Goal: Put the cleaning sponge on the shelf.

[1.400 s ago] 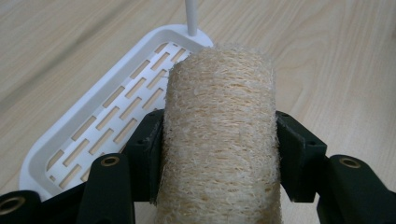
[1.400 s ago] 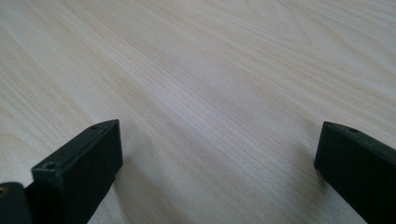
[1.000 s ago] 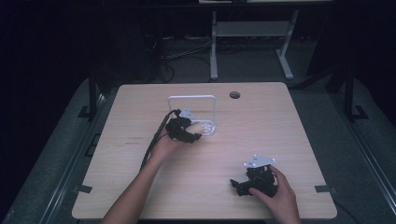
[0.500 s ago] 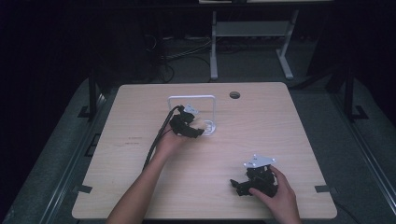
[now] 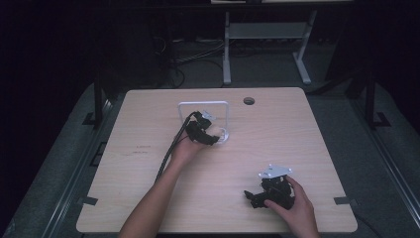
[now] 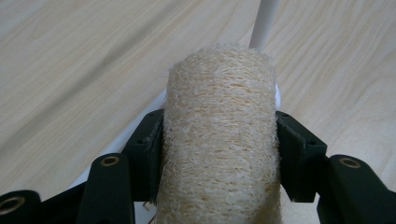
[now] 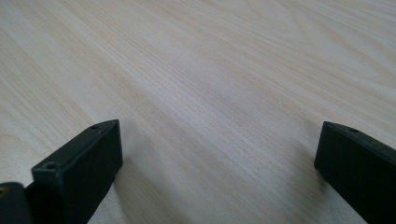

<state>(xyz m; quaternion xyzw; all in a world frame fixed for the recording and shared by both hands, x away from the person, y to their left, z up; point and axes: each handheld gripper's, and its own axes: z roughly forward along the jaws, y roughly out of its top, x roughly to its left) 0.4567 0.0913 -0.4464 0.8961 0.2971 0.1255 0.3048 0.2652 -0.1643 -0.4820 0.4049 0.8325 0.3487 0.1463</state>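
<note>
Left gripper (image 5: 214,135) shifted toward white frame (image 5: 203,104), clamped on loofah roll (image 6: 219,140). Right gripper (image 7: 219,154) unmoved on table (image 5: 297,134), jaws wide, empty.

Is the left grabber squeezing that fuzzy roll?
Yes, the left gripper is shut on the loofah roll; both black pads press its sides.

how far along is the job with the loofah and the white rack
Done: the left gripper has the loofah roll clamped between its jaws. In hand: it holds the roll at the white rack. Left: apparently setting it down and letting go. The right gripper rests open on the table.
</note>
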